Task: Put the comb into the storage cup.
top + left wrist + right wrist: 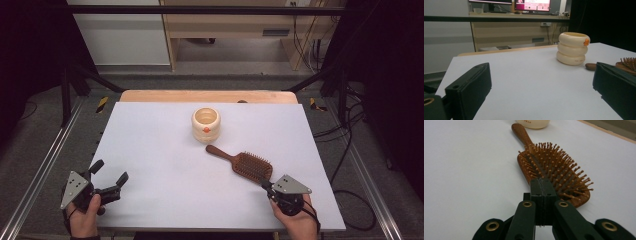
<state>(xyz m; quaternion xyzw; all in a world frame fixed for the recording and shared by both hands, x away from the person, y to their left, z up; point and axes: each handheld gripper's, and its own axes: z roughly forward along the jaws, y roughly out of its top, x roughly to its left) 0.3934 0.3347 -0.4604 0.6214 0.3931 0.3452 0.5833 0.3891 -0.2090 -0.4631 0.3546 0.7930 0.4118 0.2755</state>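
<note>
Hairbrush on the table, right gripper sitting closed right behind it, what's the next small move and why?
Probably open the right gripper. Its jaws are pressed together with nothing between them, tips just at the near edge of the hairbrush, which lies bristles up on the table. Shut jaws cannot take hold of it. The left gripper waits open, far off.

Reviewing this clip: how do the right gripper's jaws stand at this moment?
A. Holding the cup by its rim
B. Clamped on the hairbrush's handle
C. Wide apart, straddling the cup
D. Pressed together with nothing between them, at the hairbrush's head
D: in the right gripper view the right gripper has its jaws flat against each other, empty, just before the bristled head of the hairbrush; the cup stands apart.
</note>
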